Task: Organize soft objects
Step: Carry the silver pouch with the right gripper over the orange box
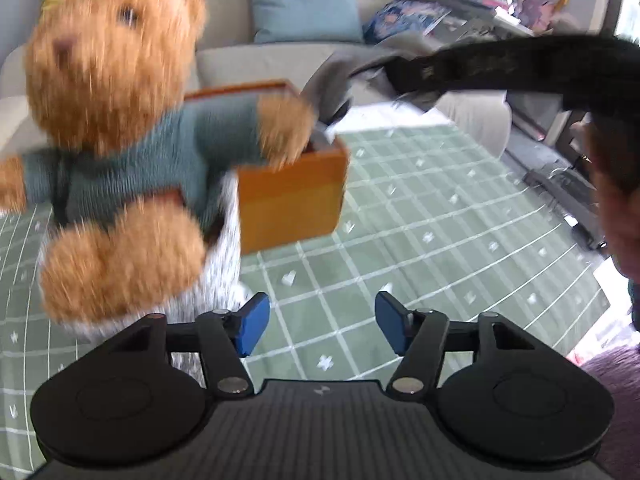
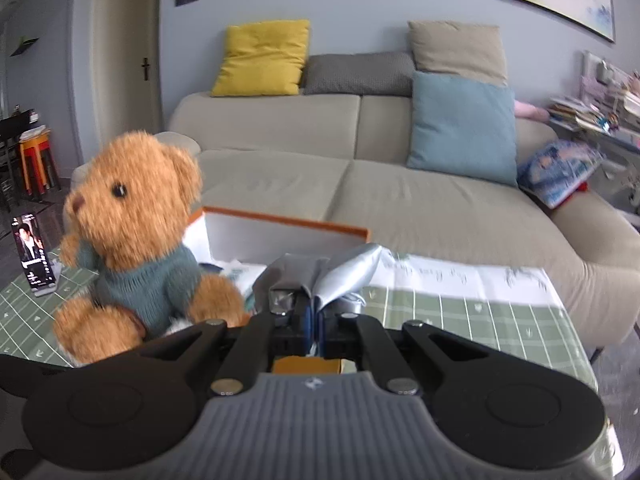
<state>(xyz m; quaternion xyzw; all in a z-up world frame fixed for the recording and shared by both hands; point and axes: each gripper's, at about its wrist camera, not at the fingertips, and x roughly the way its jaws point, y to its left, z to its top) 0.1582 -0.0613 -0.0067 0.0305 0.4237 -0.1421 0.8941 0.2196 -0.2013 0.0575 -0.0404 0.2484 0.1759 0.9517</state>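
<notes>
2 grippers are working over a counter (image 1: pixel 420 216) covered in a green grid-patterned cloth. At the left, a fluffy brown teddy bear in a teal knitted sweater (image 1: pixel 116 128) is sitting blurred on a white speckled soft thing that is too blurred to identify, just in front of an orange cardboard box with a white inside (image 1: pixel 292 196). The left gripper (image 1: pixel 318 326) is hovering over the cloth to the bear's right, its blue-padded jaws spread with nothing between them. Further right, the right gripper (image 2: pixel 312 322) is holding its jaws pressed together, pinching a crumpled grey cloth (image 2: pixel 320 276) above the open box. Behind, a beige sofa (image 2: pixel 360 184) is carrying yellow, grey, tan and blue cushions.
</notes>
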